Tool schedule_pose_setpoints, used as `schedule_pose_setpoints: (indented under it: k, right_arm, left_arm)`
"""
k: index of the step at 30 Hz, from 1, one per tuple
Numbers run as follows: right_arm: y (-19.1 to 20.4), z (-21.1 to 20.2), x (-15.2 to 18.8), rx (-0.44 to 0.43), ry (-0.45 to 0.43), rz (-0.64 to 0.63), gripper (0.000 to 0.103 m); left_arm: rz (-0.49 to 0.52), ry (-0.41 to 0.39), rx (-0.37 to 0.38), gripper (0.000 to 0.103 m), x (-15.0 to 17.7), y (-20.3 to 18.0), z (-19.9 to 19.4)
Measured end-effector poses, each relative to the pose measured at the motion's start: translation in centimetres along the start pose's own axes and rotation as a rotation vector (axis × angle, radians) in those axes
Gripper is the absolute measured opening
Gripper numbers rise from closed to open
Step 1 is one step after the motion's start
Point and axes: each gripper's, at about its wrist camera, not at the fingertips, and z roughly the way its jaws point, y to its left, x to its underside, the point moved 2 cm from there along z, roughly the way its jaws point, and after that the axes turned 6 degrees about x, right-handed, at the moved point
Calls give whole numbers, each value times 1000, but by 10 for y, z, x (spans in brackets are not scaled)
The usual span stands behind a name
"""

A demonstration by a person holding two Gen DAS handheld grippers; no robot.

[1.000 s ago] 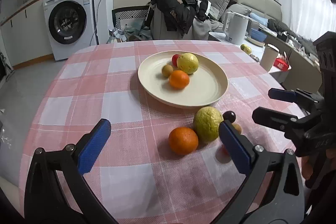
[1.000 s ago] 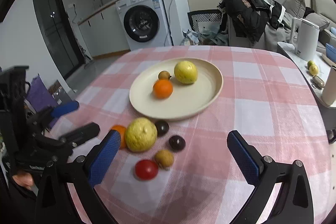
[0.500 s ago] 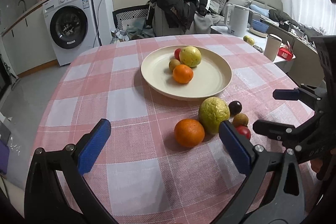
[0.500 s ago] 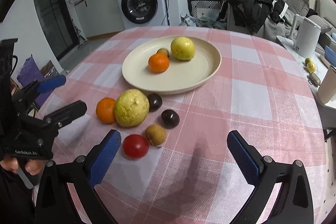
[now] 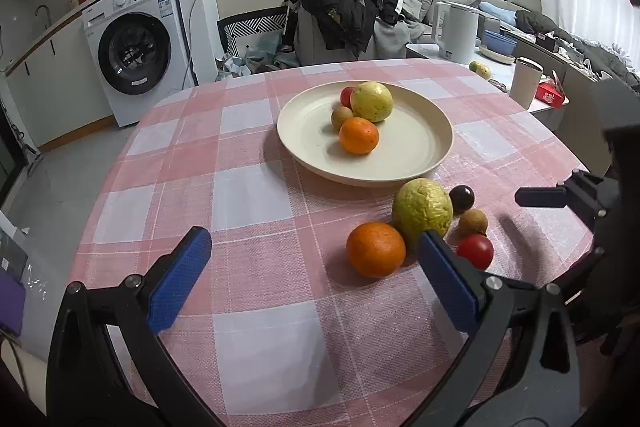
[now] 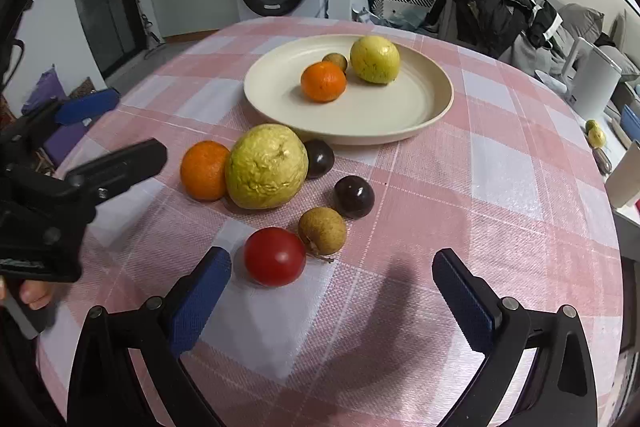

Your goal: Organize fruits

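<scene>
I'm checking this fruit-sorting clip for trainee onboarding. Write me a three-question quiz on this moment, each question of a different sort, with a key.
1. True or false: the right hand-held gripper is shut on the red tomato.
2. Multiple choice: which loose fruit touches the big yellow-green fruit in the right wrist view? A) the loose orange B) the brown longan C) neither
3. Fill in: in the left wrist view, the plate holds ___ fruits.

Key: 1 false, both hand-held grippers, the left hand-held gripper too, are open and empty. 2 A. 3 four.
</scene>
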Motion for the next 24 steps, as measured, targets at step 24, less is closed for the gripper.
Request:
schedule_pose_setpoints:
  k: [24]
  right_arm:
    - [-35,9,6,58,79,-6,103]
  left_arm:
    - [13,81,-8,102,11,2,26]
